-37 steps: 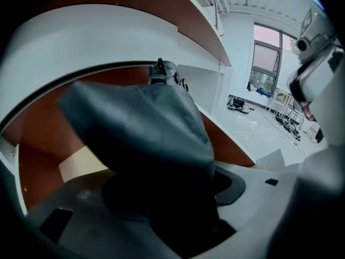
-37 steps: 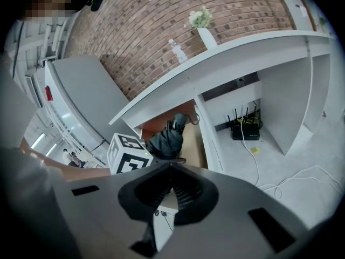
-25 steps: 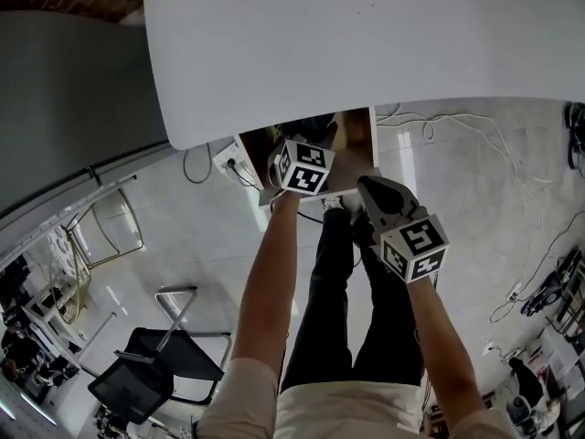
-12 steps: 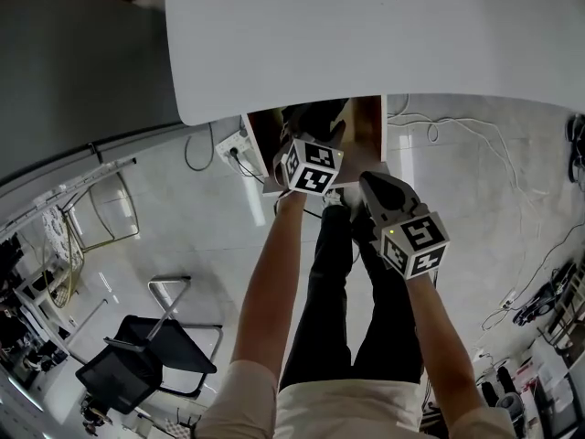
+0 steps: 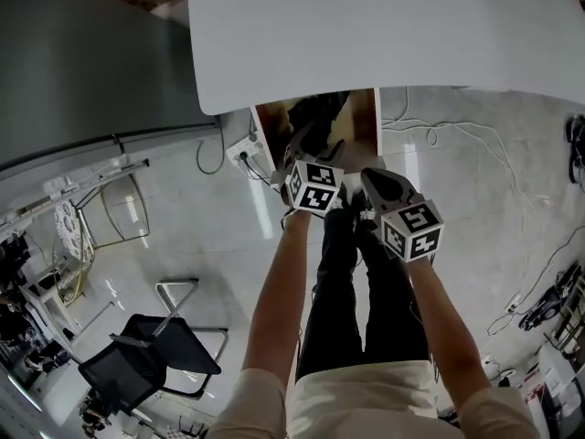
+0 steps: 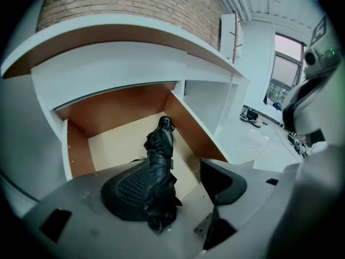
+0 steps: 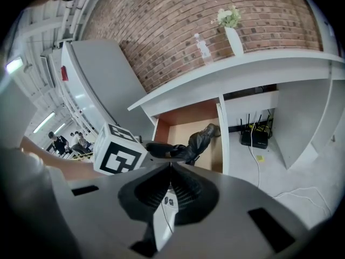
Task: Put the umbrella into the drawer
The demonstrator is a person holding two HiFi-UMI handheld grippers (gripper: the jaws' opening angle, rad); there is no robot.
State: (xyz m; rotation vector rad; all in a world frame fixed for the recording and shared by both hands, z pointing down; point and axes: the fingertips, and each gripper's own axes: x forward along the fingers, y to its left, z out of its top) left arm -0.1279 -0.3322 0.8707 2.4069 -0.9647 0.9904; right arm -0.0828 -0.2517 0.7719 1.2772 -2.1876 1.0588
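One umbrella here: a black folded fabric umbrella (image 6: 160,169), all crumpled and strapped round the middle, knob end pointing away from me. Most of it is lying inside the one open drawer (image 6: 116,111) (brown wooden walls, pale floor). Its near end sticks out over the drawer's front edge and sits between the jaws of my left gripper (image 6: 180,185).

Those jaws are spread apart. The umbrella leans against one ribbed black pad (image 6: 125,194), and there's a clear gap to the other pad, so I'm not squeezing it.

I've got two grippers, each with one marker cube. My right gripper (image 7: 170,189) is just beside the left one, out in front of the drawer. Its jaws are pressed together with nothing in them.

The drawer sticks out from under a curved white counter top (image 5: 384,26). On that counter, above the drawer, there's one white vase of pale flowers (image 7: 230,25) and one clear bottle (image 7: 202,47), with a brick wall (image 7: 178,20) behind. One black box with cables (image 7: 253,137) sits on the floor right of the drawer. One black office chair (image 5: 137,373) stands well away from the drawer.
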